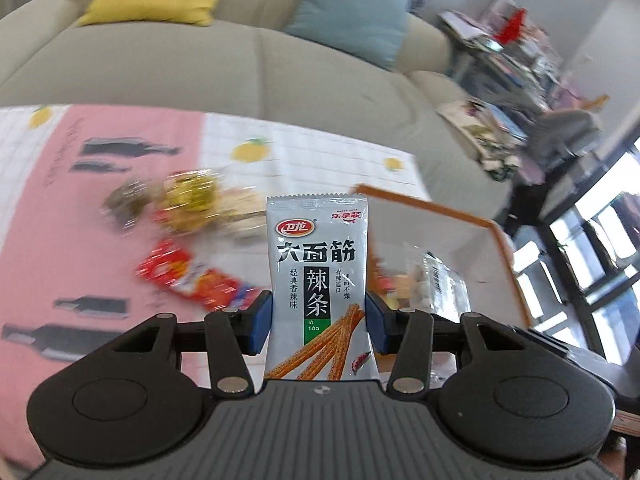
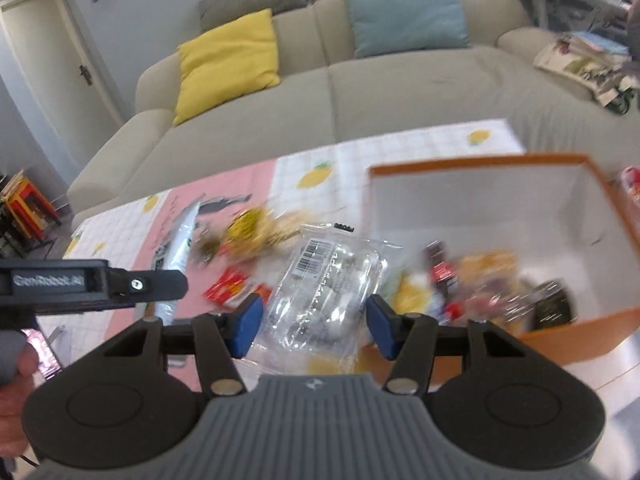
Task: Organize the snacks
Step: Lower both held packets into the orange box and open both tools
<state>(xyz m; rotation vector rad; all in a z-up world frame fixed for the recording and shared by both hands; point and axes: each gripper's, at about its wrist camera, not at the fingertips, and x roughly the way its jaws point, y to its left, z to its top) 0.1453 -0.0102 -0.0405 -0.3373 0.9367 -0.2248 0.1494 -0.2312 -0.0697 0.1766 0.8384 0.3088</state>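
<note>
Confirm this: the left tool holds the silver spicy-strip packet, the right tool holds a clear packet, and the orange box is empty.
Wrong on the box. The right wrist view shows the orange box already holding several snacks. The left tool does hold the silver packet, and the right tool the clear packet.

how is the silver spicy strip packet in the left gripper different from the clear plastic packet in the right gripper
The silver printed latiao packet is opaque; the clear plastic packet shows pale pieces inside. The silver one bears large Chinese lettering, the clear one a barcode. The silver one stands upright, the clear one tilts. Both are held between blue-padded fingers: left gripper, right gripper.
</note>
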